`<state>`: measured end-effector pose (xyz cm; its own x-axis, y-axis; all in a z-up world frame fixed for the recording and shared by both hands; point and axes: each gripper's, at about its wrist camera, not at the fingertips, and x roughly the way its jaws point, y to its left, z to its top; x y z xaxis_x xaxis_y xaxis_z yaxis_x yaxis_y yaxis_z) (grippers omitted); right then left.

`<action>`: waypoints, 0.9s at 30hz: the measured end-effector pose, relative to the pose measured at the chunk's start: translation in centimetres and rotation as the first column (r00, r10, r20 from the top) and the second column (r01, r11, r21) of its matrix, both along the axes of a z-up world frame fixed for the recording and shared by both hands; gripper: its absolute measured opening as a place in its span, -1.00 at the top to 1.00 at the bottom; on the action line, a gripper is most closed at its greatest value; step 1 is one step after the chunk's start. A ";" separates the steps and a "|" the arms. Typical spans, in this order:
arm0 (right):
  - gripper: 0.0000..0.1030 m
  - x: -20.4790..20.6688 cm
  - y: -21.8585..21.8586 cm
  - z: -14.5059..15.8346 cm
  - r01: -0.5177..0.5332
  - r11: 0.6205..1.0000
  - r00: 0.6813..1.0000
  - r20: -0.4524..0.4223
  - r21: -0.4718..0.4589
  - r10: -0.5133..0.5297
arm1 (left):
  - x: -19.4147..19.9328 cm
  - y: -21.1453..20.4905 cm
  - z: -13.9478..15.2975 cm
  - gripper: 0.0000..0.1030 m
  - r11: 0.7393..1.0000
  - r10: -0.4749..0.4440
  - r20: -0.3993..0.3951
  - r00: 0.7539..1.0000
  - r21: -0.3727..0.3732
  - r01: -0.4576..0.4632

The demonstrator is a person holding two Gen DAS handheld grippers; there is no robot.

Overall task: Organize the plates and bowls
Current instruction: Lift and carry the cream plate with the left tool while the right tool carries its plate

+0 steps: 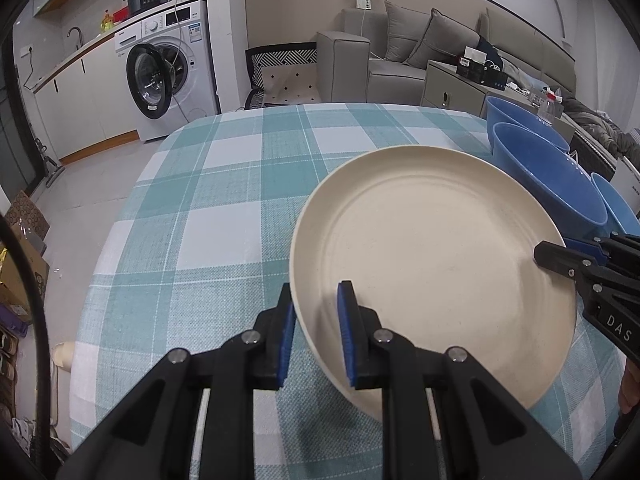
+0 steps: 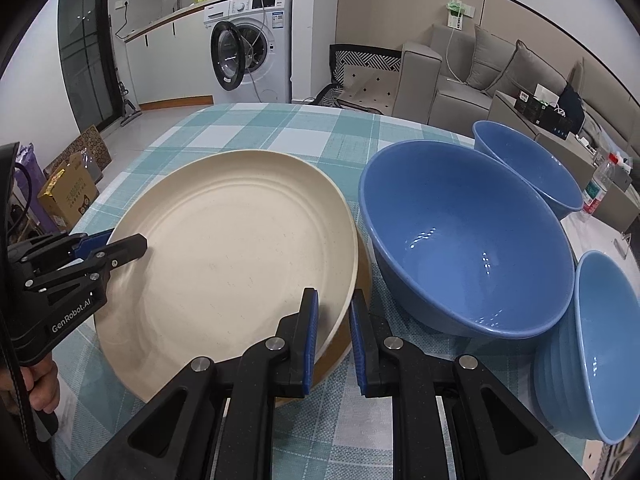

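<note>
A cream plate (image 1: 432,264) (image 2: 224,260) hangs tilted over the checked table. My left gripper (image 1: 316,292) (image 2: 120,242) is shut on its left rim and my right gripper (image 2: 334,296) (image 1: 560,246) is shut on its right rim. Under the plate's right edge shows a second, tan plate (image 2: 362,276); I cannot tell whether the two touch. Right of the plates stands a large blue bowl (image 2: 468,248) (image 1: 548,176). Another blue bowl (image 2: 528,168) (image 1: 520,116) sits behind it. A ribbed blue bowl (image 2: 596,352) (image 1: 616,208) lies at the front right.
The teal checked tablecloth (image 1: 200,200) covers the table, whose left half is bare. A plastic bottle (image 2: 600,188) stands past the right edge. Cardboard boxes (image 2: 68,192) sit on the floor at left. A washing machine (image 1: 172,68) and a grey sofa (image 1: 400,48) lie beyond.
</note>
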<state>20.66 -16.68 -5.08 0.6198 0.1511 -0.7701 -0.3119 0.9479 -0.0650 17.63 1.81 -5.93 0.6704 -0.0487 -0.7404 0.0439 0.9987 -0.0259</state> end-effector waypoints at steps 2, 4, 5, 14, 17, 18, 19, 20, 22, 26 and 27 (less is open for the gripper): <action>0.70 -0.1 -0.1 -0.1 0.004 1.000 1.000 0.003 -0.006 -0.004 | 0.1 -0.2 -0.1 0.64 1.000 -0.003 -0.002 1.000 0.002 0.003; 0.70 -0.2 -0.3 -0.1 0.008 1.000 1.000 0.006 -0.007 -0.008 | 0.3 -0.4 -0.2 0.63 1.000 -0.006 -0.005 1.000 0.005 0.006; 0.70 -0.2 -0.3 -0.1 0.010 1.000 1.000 0.009 -0.011 -0.010 | 0.4 -0.5 -0.2 0.63 1.000 -0.008 -0.006 1.000 0.006 0.008; 0.69 0.1 -0.3 -0.6 0.017 1.000 1.000 0.009 -0.022 -0.017 | 0.8 -1.1 -0.5 0.61 0.999 -0.007 -0.007 1.000 0.035 0.007; 0.69 0.0 -0.1 -0.8 0.016 0.999 1.000 0.010 -0.029 -0.016 | 1.0 -1.1 -0.6 0.61 0.999 -0.006 -0.009 1.000 0.041 0.006; 0.69 0.0 0.0 -0.8 0.015 0.999 1.000 0.011 -0.034 -0.015 | 1.0 -1.1 -0.7 0.61 0.999 -0.007 -0.010 1.000 0.043 0.007; 0.69 0.0 0.1 -0.9 0.015 0.999 1.000 0.016 -0.042 -0.014 | 1.0 -1.2 -0.8 0.61 0.999 -0.007 -0.009 1.000 0.047 0.007; 0.69 0.0 0.2 -0.9 0.015 0.999 1.000 0.018 -0.046 -0.015 | 1.0 -1.2 -0.8 0.61 0.999 -0.007 -0.008 1.000 0.052 0.007; 0.69 0.1 0.3 -1.0 0.015 0.999 1.000 0.020 -0.049 -0.014 | 1.1 -1.3 -1.0 0.61 0.998 -0.006 -0.007 1.000 0.059 0.006; 0.69 -0.1 0.5 -1.1 0.012 0.998 0.999 0.030 -0.067 -0.010 | 1.0 -1.6 -1.0 0.60 0.997 -0.008 -0.003 1.000 0.073 0.008; 0.68 -0.2 0.7 -1.2 0.012 0.997 0.999 0.035 -0.074 -0.010 | 1.0 -1.6 -1.0 0.60 0.997 -0.008 -0.003 1.000 0.075 0.009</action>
